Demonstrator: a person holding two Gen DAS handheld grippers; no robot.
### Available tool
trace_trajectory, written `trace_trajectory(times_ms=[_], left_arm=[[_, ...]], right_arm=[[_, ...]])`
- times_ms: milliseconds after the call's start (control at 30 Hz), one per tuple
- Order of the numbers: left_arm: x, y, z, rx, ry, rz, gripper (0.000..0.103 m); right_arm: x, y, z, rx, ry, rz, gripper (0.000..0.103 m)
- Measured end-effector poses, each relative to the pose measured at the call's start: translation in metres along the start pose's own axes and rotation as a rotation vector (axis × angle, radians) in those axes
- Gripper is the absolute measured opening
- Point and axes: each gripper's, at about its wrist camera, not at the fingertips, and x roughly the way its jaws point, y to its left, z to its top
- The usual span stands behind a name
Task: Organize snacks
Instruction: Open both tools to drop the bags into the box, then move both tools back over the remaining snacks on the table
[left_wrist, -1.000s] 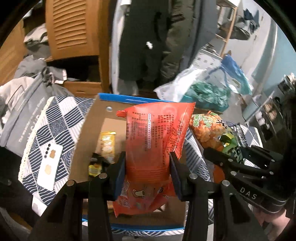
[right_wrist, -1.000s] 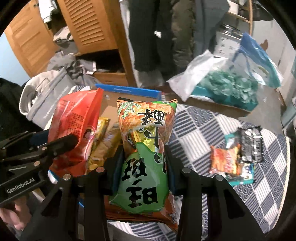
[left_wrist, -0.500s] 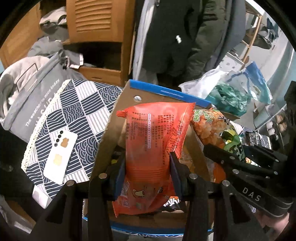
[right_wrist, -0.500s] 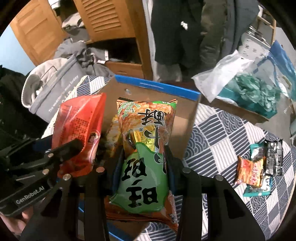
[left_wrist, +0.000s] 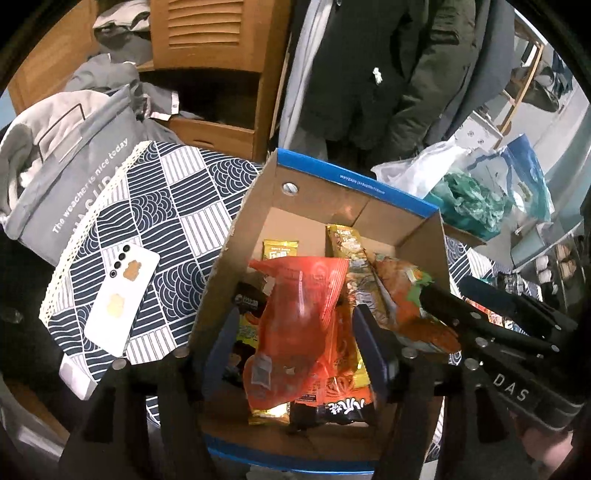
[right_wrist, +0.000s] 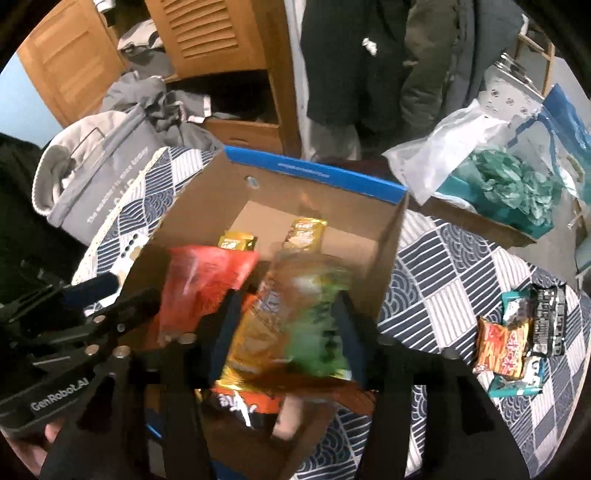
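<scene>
Your left gripper (left_wrist: 295, 343) fingers are opening around the red snack bag (left_wrist: 299, 325), which no longer looks pinched and hangs inside the cardboard box (left_wrist: 351, 181); your right gripper (right_wrist: 284, 339) fingers are opening too, the blurred green snack bag (right_wrist: 314, 332) loose between them over the box, on the patterned desk (right_wrist: 443, 266)

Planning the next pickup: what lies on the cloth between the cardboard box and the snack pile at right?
Nothing: in the right wrist view only bare patterned cloth separates the cardboard box from the snack pile.
</scene>
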Motion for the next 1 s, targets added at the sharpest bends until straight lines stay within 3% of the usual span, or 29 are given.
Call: trace_trajectory(times_ms=[333, 467, 800, 1000], left_arm=[[-0.004, -0.014, 0.0, 0.014, 0.007, -0.032, 0.065], [-0.006, -0.024, 0.0, 0.029, 0.001, -0.049, 0.067], [-0.008, -0.058, -0.002, 0.1, -0.009, -0.077, 0.072], [-0.006, -0.076, -0.005, 0.138, -0.007, -0.087, 0.074]], right_arm=[[-0.014, -0.021, -0.003, 0.037, -0.019, -0.017, 0.06], [-0.024, -0.031, -0.006, 0.05, -0.038, -0.032, 0.067], [-0.042, -0.06, -0.014, 0.09, -0.06, -0.071, 0.068], [-0.052, -0.08, -0.022, 0.116, -0.068, -0.1, 0.074]])
